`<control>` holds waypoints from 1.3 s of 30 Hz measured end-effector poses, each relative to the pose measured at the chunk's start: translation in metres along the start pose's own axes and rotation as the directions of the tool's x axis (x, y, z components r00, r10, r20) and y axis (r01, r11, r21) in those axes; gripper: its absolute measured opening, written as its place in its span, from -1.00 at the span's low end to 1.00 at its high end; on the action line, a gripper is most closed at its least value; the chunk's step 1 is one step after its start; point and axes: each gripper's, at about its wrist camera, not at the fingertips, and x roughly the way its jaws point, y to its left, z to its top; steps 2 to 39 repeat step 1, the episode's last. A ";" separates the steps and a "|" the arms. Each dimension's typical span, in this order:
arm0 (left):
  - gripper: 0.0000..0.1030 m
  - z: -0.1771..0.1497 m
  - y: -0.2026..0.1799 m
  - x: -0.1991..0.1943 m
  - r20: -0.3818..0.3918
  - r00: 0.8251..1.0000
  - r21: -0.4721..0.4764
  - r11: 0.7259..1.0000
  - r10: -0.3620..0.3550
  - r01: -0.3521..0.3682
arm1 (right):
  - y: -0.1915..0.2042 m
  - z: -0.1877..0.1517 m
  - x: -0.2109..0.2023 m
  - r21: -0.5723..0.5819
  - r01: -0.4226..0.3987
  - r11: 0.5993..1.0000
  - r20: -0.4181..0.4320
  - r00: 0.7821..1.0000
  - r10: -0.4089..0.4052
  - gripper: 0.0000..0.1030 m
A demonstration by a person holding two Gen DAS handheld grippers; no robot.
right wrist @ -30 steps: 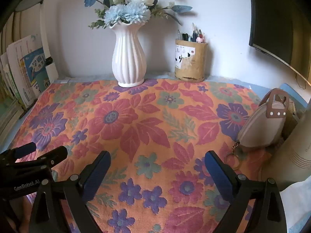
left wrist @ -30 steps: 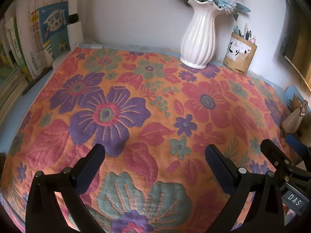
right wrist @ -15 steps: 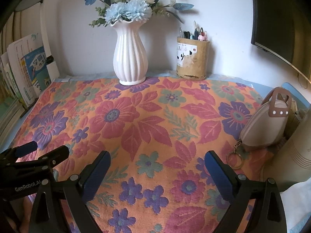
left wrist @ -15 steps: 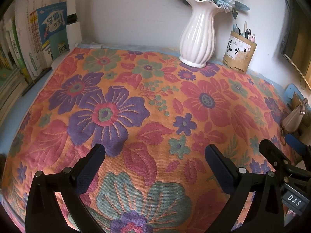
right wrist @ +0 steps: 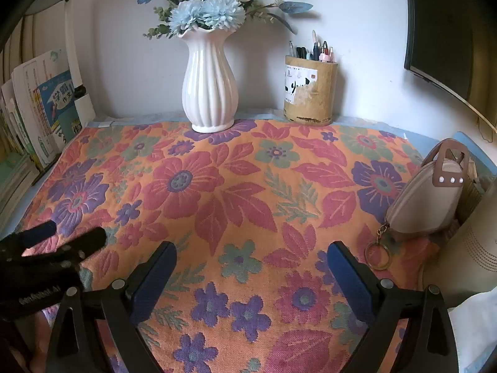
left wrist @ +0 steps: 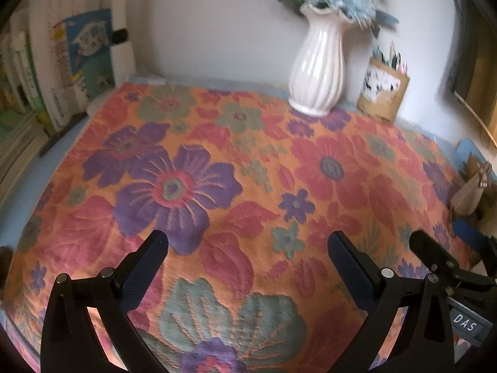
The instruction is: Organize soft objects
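While both tools (left wrist: 248, 248) (right wrist: 252, 256) gape, floral cloth (right wrist: 236, 186) below

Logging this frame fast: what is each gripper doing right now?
Left gripper: open, holding nothing, above the floral cloth.
Right gripper: open, holding nothing, above the same cloth.

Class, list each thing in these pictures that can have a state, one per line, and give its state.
floral cloth: spread flat, unfolded
white vase: upright, base on the cloth's far edge, holding flowers
pen holder: upright, filled with pens
beige pouch: leaning at the cloth's right edge
books: standing at the left
left tongs: open, empty
right tongs: open, empty
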 end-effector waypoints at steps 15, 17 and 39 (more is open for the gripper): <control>0.99 0.000 0.000 0.001 -0.007 1.000 -0.001 1.000 -0.001 0.001 | 0.000 0.000 0.000 0.000 0.000 1.000 -0.001 1.000 0.000 0.89; 0.99 0.000 0.000 0.001 -0.007 1.000 -0.001 1.000 -0.001 0.001 | 0.000 0.000 0.000 0.000 0.000 1.000 -0.001 1.000 0.000 0.89; 0.99 0.000 0.000 0.001 -0.007 1.000 -0.001 1.000 -0.001 0.001 | 0.000 0.000 0.000 0.000 0.000 1.000 -0.001 1.000 0.000 0.89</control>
